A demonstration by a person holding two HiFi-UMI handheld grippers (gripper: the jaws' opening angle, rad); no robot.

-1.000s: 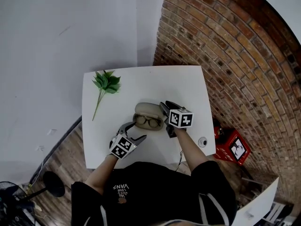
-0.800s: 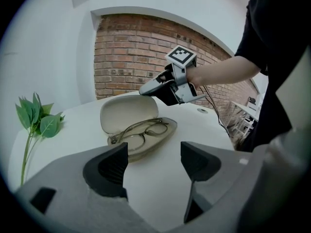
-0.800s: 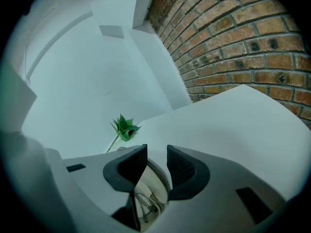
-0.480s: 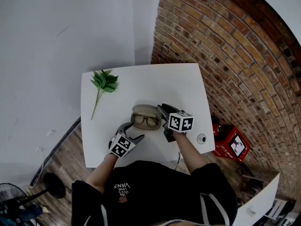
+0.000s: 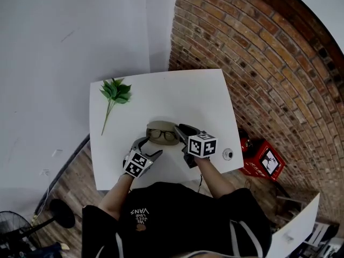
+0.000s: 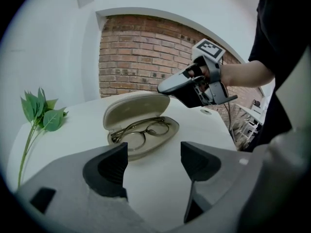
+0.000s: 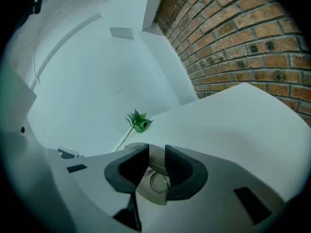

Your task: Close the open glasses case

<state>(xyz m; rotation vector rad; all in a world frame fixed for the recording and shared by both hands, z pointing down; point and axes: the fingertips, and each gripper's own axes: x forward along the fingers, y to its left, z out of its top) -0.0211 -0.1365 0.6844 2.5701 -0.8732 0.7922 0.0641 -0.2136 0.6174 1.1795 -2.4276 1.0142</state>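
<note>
Beige case (image 5: 161,133) lies open mid-table (image 5: 161,90). Its lid (image 6: 133,108) stands up behind the glasses (image 6: 141,131), which rest in the lower half. The right tongs (image 5: 181,129) are at the lid's right end, narrow and closing, with the lid's rim showing in the gap. Whether the pads press it yet I cannot tell. The left tongs (image 5: 148,145) hover just in front of the case, wide and holding nothing.

The step in hand looks to be tipping the lid over. A firm pinch is hardly needed. A nudge on the rim, following the hinge's arc down toward the near edge, should serve better than a straight push, which could skid the case across the smooth table. The left tongs could brace the near edge against that slide. The glasses seem to lie inside the rim, so nothing should catch. Finish by pressing down on the lid until it seats.
</note>
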